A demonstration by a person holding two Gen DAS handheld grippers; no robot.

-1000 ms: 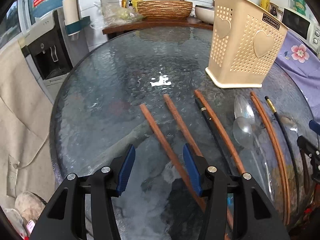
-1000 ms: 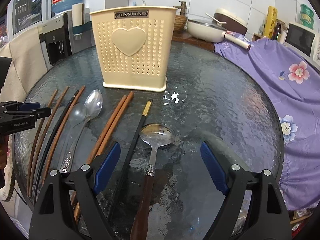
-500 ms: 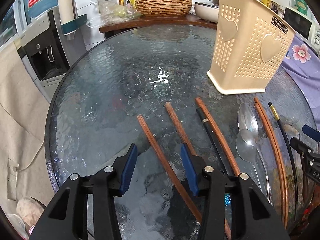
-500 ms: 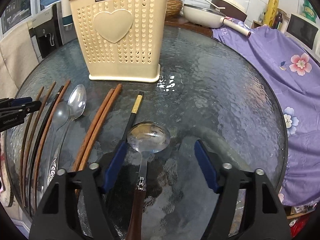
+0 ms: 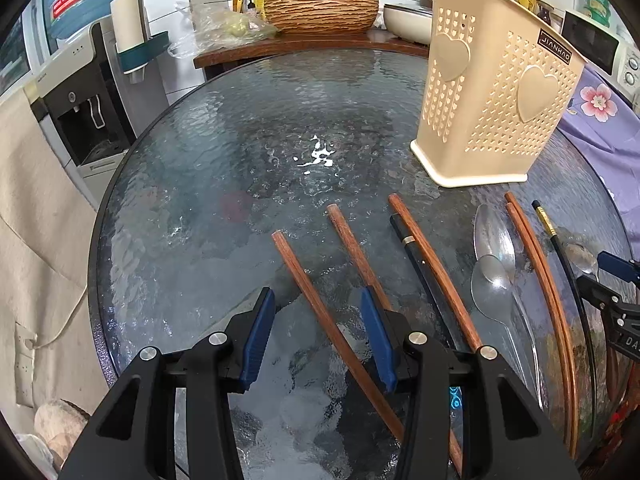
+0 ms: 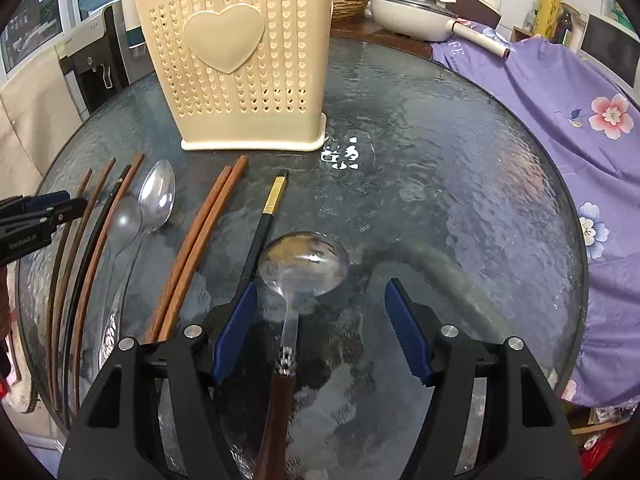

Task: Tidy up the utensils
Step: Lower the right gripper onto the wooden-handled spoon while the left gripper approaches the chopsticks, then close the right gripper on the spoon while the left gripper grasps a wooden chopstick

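Observation:
A cream perforated utensil holder (image 5: 496, 96) stands on the round glass table (image 5: 240, 152); it also shows in the right wrist view (image 6: 240, 64). Wooden chopsticks, black chopsticks and spoons lie in a row in front of it. My left gripper (image 5: 318, 336) is open, low over the table, with a brown chopstick (image 5: 320, 312) lying between its fingers. My right gripper (image 6: 320, 332) is open, with the neck of a wood-handled ladle (image 6: 300, 268) between its fingers. Two steel spoons (image 6: 148, 208) lie to the left.
A purple flowered cloth (image 6: 560, 128) covers the table's right side. A counter behind holds a woven bowl (image 5: 320, 12) and a pan (image 6: 416, 20). A water dispenser (image 5: 80, 104) stands at the left.
Both grippers have moved forward and down. The left one now straddles the brown chopstick; the right one now straddles the ladle's neck. Nothing has been picked up.

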